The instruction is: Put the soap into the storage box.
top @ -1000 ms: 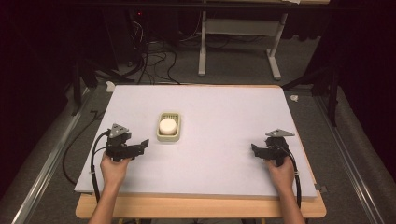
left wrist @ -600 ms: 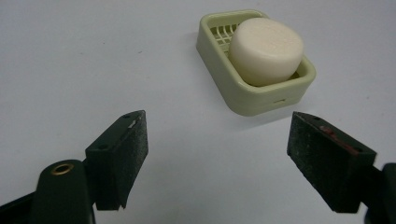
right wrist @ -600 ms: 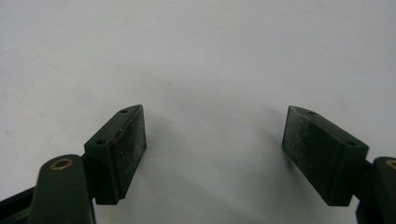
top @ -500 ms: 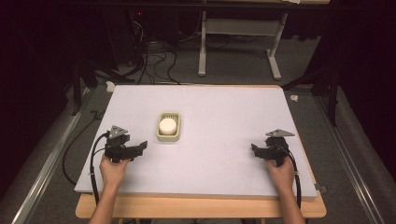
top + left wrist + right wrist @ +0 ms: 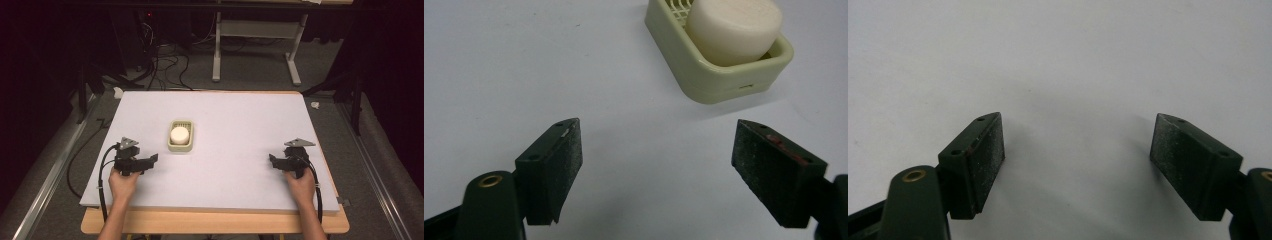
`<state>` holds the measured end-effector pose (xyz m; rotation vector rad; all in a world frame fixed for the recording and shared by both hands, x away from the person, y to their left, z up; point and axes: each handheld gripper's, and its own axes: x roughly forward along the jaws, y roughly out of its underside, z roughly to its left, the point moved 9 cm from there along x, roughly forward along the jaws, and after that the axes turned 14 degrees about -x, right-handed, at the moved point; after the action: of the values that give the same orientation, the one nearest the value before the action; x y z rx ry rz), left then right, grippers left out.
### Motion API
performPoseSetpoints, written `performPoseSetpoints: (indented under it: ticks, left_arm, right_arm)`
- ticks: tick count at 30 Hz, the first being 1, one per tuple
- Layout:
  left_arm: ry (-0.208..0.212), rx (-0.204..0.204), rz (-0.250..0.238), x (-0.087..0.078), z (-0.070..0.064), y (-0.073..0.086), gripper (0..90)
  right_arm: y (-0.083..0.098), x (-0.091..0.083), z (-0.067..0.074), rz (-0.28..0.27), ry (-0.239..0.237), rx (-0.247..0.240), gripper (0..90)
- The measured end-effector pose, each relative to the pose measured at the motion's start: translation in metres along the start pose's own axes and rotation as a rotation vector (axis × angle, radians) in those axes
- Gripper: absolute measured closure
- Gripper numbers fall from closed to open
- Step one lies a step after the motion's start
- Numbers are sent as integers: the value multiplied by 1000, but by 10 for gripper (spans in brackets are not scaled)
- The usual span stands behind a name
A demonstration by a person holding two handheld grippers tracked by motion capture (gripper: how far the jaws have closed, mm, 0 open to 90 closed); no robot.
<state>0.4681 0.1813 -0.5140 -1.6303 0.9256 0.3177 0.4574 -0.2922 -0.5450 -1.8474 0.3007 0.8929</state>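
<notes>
Soap [image 5: 179,134] sits in its pale green dish [image 5: 171,145] a little left of the table's [image 5: 240,115] centre, and that is what I am lining up on. My left hand-held gripper [image 5: 150,161] rests on the table near the left edge, jaws spread wide and holding nothing, with the dish just beyond and to the right of it. From the left gripper view the soap [image 5: 734,27] is a thick round cream puck standing proud of the dish rim [image 5: 704,75], so its curved side is free to grab.

I judge it stiff and fairly light, but smooth and likely slick, so a pinch across the middle of the round side, pads [image 5: 559,170] level, looks safest; too high and it may squirt out. The dish looks like light plastic and could slide or lift with the bar, so I would come down gently.

My right hand-held gripper [image 5: 274,161] lies well apart at the right side of the table, jaws also spread, over bare white surface [image 5: 1063,65], free to steady the dish wall.
</notes>
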Motion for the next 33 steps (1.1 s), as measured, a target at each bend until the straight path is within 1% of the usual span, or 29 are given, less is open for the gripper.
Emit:
performPoseSetpoints:
  ticks: [5, 9, 14, 18, 22, 23, 26, 28, 33]
  left_arm:
    - [1, -3, 7, 4, 0, 1, 211]
    - [-9, 6, 21, 10, 0, 2, 212]
    - [-19, 3, 34, 16, 3, 4, 213]
    - [-21, 3, 34, 19, 2, 5, 213]
    - [-36, 11, 37, 24, 3, 6, 214]
    - [-46, 15, 40, 26, 4, 6, 215]
    - [-50, 14, 44, 28, 5, 7, 215]
    - [-59, 18, 46, 30, 6, 8, 215]
    - [-63, 20, 46, 33, 6, 8, 215]
  right_arm:
    - [0, 0, 0, 0, 1, -1, 222]
    - [0, 0, 0, 0, 0, -1, 223]
    - [0, 0, 0, 0, 1, -1, 222]
    - [0, 0, 0, 0, 0, -1, 222]
    - [0, 0, 0, 1, 1, 1, 223]
    - [0, 0, 0, 0, 0, 1, 222]
    - [0, 0, 0, 0, 1, -1, 223]
    - [0, 0, 0, 0, 1, 1, 223]
    - [0, 0, 0, 0, 0, 1, 222]
